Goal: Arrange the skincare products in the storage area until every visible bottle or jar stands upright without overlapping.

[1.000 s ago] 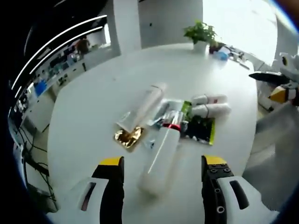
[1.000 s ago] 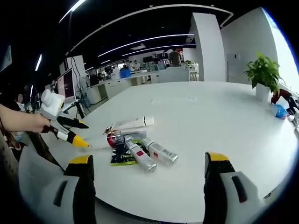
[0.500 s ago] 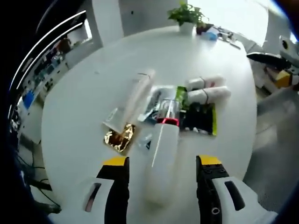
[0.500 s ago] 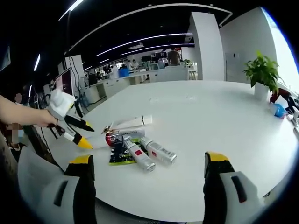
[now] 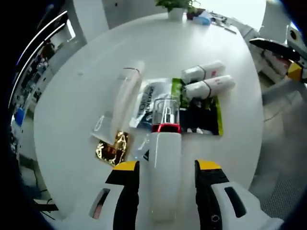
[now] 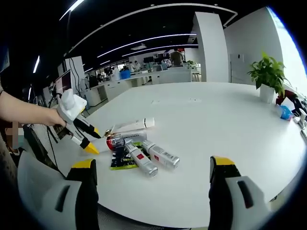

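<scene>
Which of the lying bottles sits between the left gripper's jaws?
The tall white bottle with the red collar and clear cap; the left gripper straddles it, while the two small bottles lie farther off.

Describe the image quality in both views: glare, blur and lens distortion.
Left gripper view: the white table curves strongly from the fisheye, the white bottle between the jaws looks soft and washed out, and the gold sachet glints. Right gripper view: sharper on the two small bottles, with blown-out daylight behind the potted plant and a dim ceiling.
</scene>
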A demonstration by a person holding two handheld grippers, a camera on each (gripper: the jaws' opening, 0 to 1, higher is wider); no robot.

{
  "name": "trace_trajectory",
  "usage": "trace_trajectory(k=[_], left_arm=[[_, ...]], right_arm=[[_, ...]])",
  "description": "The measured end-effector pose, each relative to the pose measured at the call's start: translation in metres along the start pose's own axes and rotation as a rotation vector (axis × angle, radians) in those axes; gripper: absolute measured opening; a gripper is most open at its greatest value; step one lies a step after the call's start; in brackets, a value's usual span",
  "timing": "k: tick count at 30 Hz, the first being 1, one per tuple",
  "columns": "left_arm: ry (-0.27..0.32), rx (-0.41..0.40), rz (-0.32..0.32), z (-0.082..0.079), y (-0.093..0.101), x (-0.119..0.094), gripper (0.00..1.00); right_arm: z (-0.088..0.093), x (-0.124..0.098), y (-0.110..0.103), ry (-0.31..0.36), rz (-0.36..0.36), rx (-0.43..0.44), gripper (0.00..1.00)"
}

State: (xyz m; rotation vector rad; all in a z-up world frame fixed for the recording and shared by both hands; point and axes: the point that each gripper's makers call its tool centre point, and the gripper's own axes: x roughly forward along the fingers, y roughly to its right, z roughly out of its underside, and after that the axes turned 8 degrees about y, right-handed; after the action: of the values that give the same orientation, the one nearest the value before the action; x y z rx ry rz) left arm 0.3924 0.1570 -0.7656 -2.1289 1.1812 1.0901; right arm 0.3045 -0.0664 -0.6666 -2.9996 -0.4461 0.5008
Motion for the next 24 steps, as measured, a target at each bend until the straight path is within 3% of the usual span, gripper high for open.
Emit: trace_trajectory(k=[9,24], left_arm=[[-0.074,0.067,0.050,0.004,0.003,0.008,0.33],[-0.184,0.115,0.061,0.014,0.001,0.013,0.30]], right_arm=[[0.001,0.000,0.000,-0.009,0.000,0.000,0.98],[0.002,0.000,0.002,-0.014,0.006,0.003,0.97]])
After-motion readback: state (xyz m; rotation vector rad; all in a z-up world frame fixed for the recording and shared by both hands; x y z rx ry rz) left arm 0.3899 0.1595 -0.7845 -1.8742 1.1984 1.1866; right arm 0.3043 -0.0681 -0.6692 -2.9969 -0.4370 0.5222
